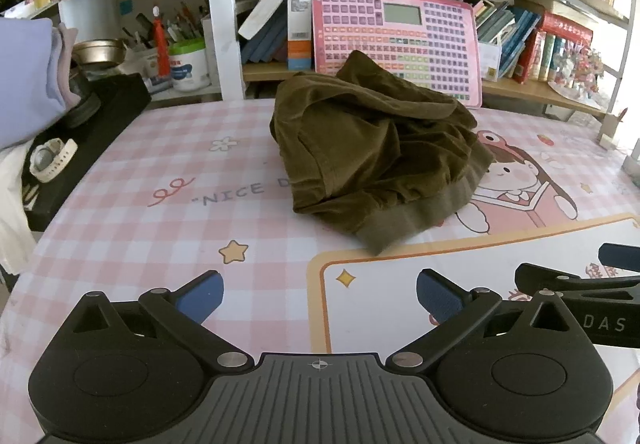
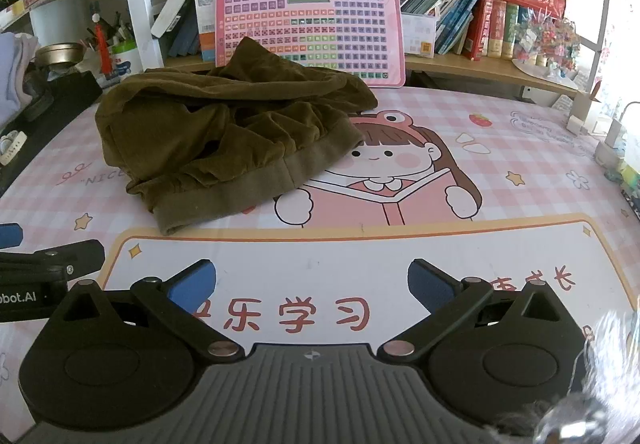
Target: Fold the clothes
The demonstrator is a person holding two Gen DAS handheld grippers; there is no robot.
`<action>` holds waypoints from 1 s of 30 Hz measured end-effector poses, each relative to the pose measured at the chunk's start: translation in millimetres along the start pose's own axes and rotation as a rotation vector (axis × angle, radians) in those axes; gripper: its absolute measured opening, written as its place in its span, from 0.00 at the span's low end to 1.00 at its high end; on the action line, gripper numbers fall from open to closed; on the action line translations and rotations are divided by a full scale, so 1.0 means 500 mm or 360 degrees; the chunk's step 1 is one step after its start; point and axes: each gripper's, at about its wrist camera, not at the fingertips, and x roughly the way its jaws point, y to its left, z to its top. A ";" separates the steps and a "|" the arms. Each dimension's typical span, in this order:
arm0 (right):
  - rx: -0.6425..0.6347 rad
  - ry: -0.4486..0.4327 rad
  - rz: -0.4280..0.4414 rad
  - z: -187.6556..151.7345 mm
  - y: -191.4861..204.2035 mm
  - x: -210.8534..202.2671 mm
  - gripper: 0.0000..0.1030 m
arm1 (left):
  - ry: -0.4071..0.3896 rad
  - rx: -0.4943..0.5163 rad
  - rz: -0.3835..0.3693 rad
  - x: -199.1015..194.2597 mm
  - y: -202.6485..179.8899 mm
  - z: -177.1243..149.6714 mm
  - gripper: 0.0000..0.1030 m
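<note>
lying at the far left edge of the desk, a white wristwatch rests on a black box, with folded pale lilac cloth stacked above it. behind that, a white tub of pens stands on the lower shelf. moving right, the left gripper hovers low over the pink checked desk mat, its blue pads spread wide with nothing between them. ahead of it, well apart from the fingers, sits the olive green garment, crumpled in a heap with its ribbed hem toward the camera. the heap covers part of the cartoon girl printed on the mat and the end of the "nice" lettering. just behind the garment a pink learning tablet leans upright against a row of books on the shelf. further right, the right gripper hangs over the white panel of the mat, jaws released and empty, the garment up and to its left. each gripper's black arm shows at the edge of the other's view.
</note>
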 end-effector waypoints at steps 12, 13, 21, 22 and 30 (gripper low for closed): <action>0.0002 0.0002 -0.0005 -0.001 0.000 -0.001 1.00 | 0.0012 0.0000 -0.0023 0.000 -0.001 -0.001 1.00; 0.0002 0.0003 -0.0005 -0.001 0.000 -0.002 1.00 | 0.0013 0.0000 -0.0026 -0.001 -0.002 -0.001 1.00; 0.0002 0.0007 -0.0013 -0.002 0.001 0.002 1.00 | 0.0021 -0.0001 -0.0034 -0.001 -0.003 -0.002 1.00; 0.0002 0.0007 -0.0014 -0.002 0.001 0.001 1.00 | 0.0023 -0.0001 -0.0034 -0.001 -0.003 -0.002 1.00; 0.0004 0.0014 -0.0019 -0.003 0.002 0.002 1.00 | 0.0032 0.0000 -0.0037 0.000 -0.002 -0.002 1.00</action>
